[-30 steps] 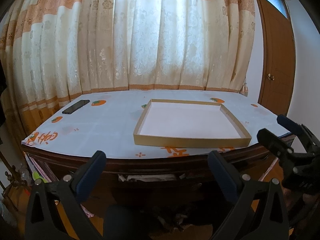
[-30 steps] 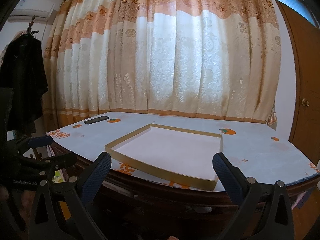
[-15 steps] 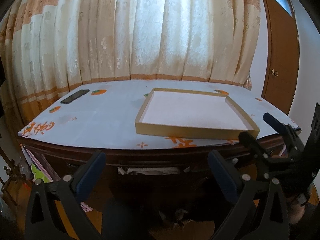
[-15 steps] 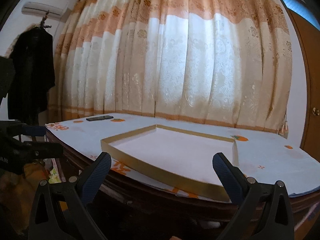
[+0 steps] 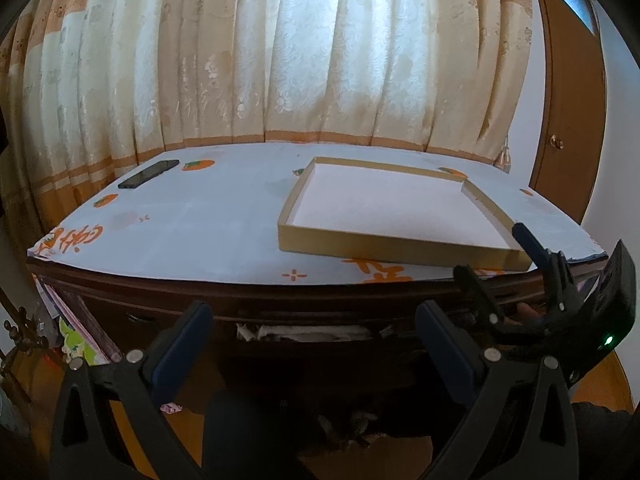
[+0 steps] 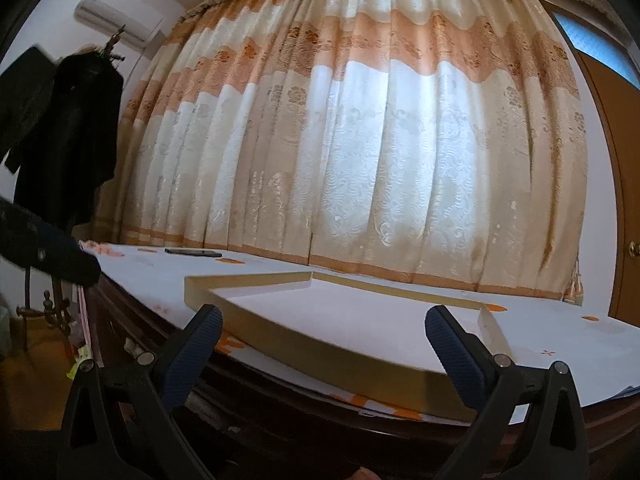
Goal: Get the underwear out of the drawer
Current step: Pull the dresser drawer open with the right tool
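Left gripper (image 5: 312, 344): jaws apart, holding nothing, facing the drawer (image 5: 308, 332) under the table (image 5: 208, 236). Right gripper (image 6: 324, 344): jaws apart, at table edge. Pale cloth in the drawer gap; underwear not identifiable. Tray (image 5: 392, 248) on table.

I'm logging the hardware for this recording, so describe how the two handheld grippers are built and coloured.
The left gripper and the right gripper match: black plastic A-shaped finger frames with silver screw heads, tipped with dark blue textured pads. Seen from the left wrist view, the right gripper's black body carries a small lit green indicator. No cables show.
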`<state>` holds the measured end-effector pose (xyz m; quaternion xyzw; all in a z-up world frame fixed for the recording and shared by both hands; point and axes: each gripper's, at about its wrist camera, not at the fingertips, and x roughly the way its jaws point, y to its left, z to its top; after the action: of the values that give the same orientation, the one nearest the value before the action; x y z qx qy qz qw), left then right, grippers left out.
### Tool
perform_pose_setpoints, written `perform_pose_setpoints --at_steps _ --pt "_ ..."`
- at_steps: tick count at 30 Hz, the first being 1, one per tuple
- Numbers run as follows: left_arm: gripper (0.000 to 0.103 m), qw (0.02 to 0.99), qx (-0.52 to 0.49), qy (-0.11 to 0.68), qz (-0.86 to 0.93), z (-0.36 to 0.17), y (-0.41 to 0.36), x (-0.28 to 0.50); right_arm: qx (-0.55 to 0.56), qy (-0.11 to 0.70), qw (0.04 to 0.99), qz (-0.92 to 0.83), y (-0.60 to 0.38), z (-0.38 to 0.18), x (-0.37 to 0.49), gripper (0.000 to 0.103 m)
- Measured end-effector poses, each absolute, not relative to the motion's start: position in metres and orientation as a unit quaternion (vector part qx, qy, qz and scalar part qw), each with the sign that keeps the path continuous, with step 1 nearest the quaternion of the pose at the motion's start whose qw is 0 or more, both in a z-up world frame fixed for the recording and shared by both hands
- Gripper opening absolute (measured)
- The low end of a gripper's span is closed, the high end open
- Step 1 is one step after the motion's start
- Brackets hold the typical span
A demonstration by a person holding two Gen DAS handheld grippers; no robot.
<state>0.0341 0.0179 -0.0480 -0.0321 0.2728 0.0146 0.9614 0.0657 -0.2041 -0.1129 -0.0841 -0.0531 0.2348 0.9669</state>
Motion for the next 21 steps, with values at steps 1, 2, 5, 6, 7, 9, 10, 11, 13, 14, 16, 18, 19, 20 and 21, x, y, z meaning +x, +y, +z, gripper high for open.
perform_pose_setpoints --at_steps 1,2,5,6,7,9,10,11,13,14,16,18,19,20,21 --pt "0.103 0.961 -0.035 0.274 0.015 -0.049 0.02 0.035 -0.087 -0.054 0.966 0.237 -0.203 -0.116 0.067 0.103" --pt "0.103 0.961 -0.037 0.275 0.016 -0.05 0.021 0.036 -0.09 -0.054 0.966 0.237 -0.202 -0.118 0.068 0.103" --pt "0.103 0.96 -0.043 0.276 0.018 -0.052 0.025 0.036 -0.101 -0.046 0.965 0.238 -0.199 -0.125 0.072 0.103" --pt "0.103 0.96 -0.045 0.276 0.018 -0.052 0.025 0.036 -0.105 -0.052 0.964 0.237 -0.199 -0.127 0.071 0.103" --pt "0.103 0.96 -0.047 0.276 0.018 -0.052 0.026 0.037 -0.109 -0.055 0.964 0.238 -0.199 -0.128 0.071 0.103" --pt "0.103 0.96 -0.047 0.277 0.019 -0.052 0.027 0.037 -0.116 -0.056 0.962 0.24 -0.197 -0.129 0.07 0.103" --pt "0.103 0.959 -0.048 0.277 0.018 -0.052 0.026 0.037 -0.119 -0.059 0.961 0.242 -0.196 -0.13 0.07 0.103" --pt "0.103 0.96 -0.047 0.277 0.018 -0.052 0.026 0.037 -0.121 -0.062 0.961 0.242 -0.196 -0.13 0.07 0.102" --pt "0.103 0.96 -0.047 0.275 0.018 -0.051 0.026 0.037 -0.127 -0.066 0.96 0.241 -0.195 -0.133 0.069 0.102" --pt "0.103 0.96 -0.047 0.274 0.018 -0.051 0.026 0.037 -0.128 -0.066 0.96 0.242 -0.196 -0.133 0.07 0.102" --pt "0.103 0.961 -0.048 0.273 0.019 -0.051 0.026 0.036 -0.136 -0.069 0.959 0.239 -0.194 -0.134 0.07 0.102" --pt "0.103 0.961 -0.05 0.272 0.017 -0.051 0.026 0.036 -0.14 -0.073 0.958 0.237 -0.194 -0.135 0.07 0.102" --pt "0.103 0.961 -0.051 0.273 0.017 -0.051 0.026 0.036 -0.143 -0.076 0.958 0.236 -0.194 -0.136 0.071 0.102" --pt "0.103 0.961 -0.051 0.273 0.016 -0.052 0.026 0.036 -0.148 -0.077 0.958 0.233 -0.193 -0.137 0.071 0.102" --pt "0.103 0.961 -0.05 0.273 0.016 -0.052 0.026 0.036 -0.153 -0.081 0.958 0.23 -0.192 -0.139 0.071 0.102"
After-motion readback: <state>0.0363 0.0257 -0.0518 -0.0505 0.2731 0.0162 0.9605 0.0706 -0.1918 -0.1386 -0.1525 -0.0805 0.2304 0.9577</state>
